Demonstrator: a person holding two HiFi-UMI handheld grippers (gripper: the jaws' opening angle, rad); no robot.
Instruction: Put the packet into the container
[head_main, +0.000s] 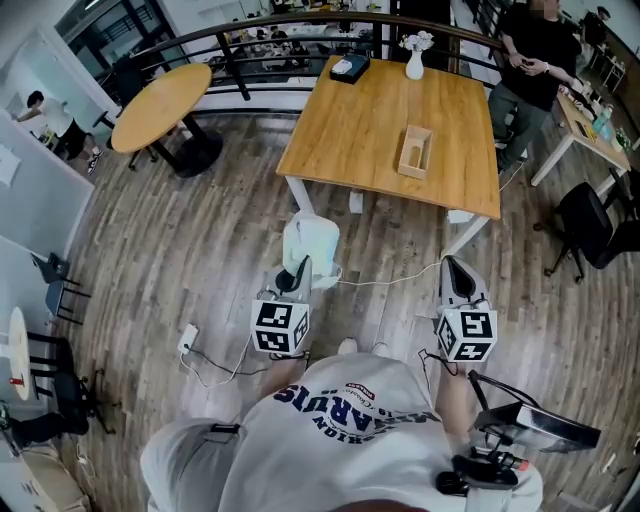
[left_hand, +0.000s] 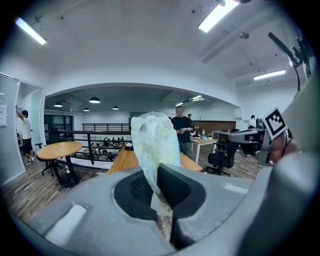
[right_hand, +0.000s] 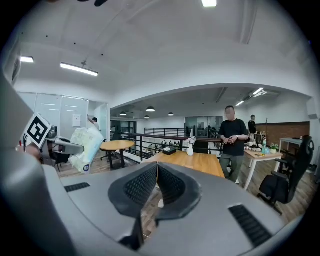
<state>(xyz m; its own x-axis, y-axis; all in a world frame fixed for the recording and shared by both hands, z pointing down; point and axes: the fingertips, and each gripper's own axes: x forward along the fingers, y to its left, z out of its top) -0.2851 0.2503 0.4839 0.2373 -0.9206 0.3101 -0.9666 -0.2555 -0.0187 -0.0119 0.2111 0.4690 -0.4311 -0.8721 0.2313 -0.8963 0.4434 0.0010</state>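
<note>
The left tool (head_main: 297, 275) is clenched on one end of a pale, white-and-green crinkly plastic packet (head_main: 311, 243). The packet's body stands out past the jaws, and in the left gripper view the thin film runs down between the two dark pads, which meet on it. The packet is held in the air over the grey-brown wood-plank floor (head_main: 200, 230), near the front edge of the square light-wood desk (head_main: 350, 130) but not above it. The small open rectangular wooden container (head_main: 414, 152) sits on that desk toward its right side, well apart from the packet. At the desk's far edge stand a white vase with pale flowers (head_main: 415, 60) and, near it to the left, a flat dark box (head_main: 349, 68). The right tool (head_main: 456, 268) is about level with the left one and well apart from it, its jaws pressed together with nothing between them. A person in black clothes (head_main: 533, 60) stands beyond the desk's far right corner.
</note>
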